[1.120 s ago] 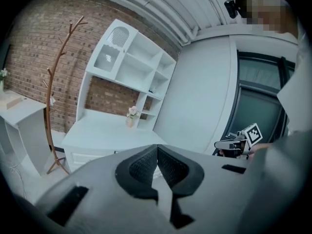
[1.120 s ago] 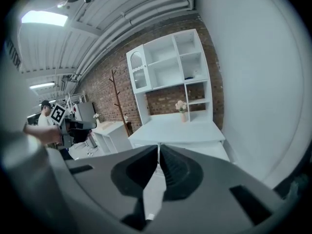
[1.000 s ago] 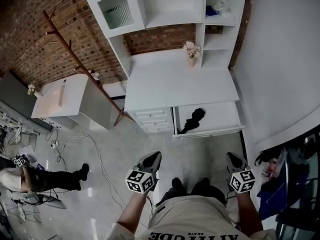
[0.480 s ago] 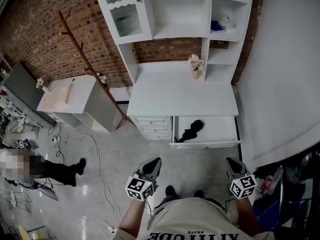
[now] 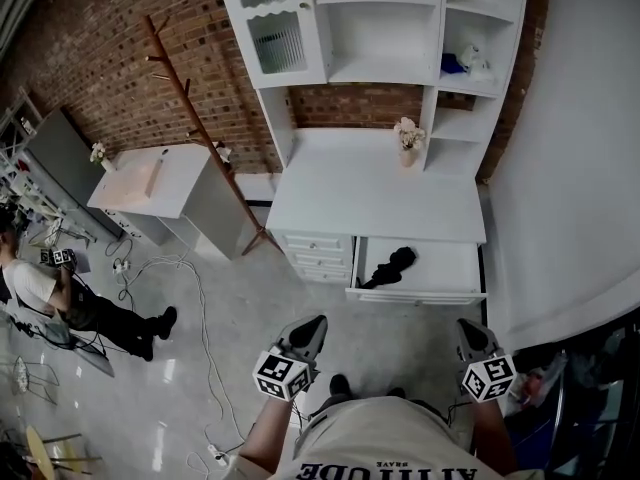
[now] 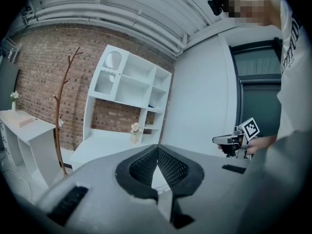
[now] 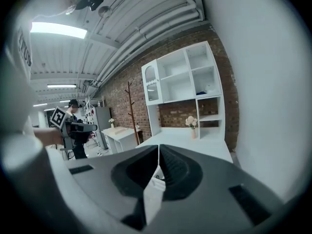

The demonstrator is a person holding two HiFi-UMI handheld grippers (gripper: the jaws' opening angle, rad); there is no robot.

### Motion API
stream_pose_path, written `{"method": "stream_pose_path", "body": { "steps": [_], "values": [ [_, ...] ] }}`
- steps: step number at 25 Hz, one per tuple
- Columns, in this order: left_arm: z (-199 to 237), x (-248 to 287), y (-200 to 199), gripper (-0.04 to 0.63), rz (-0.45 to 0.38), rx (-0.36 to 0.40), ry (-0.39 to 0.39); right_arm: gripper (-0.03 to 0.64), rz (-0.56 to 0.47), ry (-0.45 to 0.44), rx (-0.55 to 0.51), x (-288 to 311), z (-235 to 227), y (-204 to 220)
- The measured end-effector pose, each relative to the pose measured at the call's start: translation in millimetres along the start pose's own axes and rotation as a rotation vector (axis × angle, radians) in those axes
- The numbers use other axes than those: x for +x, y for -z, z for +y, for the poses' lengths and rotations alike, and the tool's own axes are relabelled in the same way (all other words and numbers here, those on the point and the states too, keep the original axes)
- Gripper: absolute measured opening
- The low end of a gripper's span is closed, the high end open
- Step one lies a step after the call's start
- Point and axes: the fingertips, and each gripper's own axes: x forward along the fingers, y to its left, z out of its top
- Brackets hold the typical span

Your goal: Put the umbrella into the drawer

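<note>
Biggest thing in front of my claws is the white surface (image 5: 375,193) with the shelf unit on top, straight ahead of both of them. Its right-hand drawer (image 5: 415,296) is pulled open, ahead of the claws and more on the right claw's side.

I've got both claws held out in front of my body over the floor, side by side but well apart. They point at the surface, roughly level with a slight dip. The left claw (image 5: 312,324) is closed with nothing in it, mesh pads meeting at the tip. The right claw (image 5: 470,326) looks closed and empty too, tips together.

The umbrella (image 5: 390,266) is black, folded, and lying in the left part of the open drawer. Its long axis runs diagonally: the thin end points at the drawer's front-left corner, toward my left claw, and the bulkier end sits further back. It's ahead of the gap between the two claws and well apart from both.

Smallest bit: a little flower vase (image 5: 407,140) at the back of the surface, well beyond the claws.
</note>
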Motion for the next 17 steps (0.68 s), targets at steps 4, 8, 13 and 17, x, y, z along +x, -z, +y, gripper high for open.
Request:
{"method": "stream_pose_path", "body": {
  "steps": [4,8,13,17],
  "values": [
    [-0.6,-1.5,2.0,0.026,-0.001,0.001,0.006,0.032,-0.011,-0.006,-0.003,0.2,0.8,-4.3],
    [0.0,-0.1,2.8,0.026,0.0,-0.004,0.01,0.032,-0.017,-0.004,-0.001,0.3,-0.7,-5.8],
    [3.9,1.8,1.7,0.026,0.006,0.003,0.005,0.032,-0.022,0.001,0.005,-0.2,-4.1,-6.3],
    [8.5,2.9,-0.5,0.026,0.001,0.004,-0.002,0.032,-0.027,0.002,0.004,0.9,-5.3,-8.2]
  ]
}}
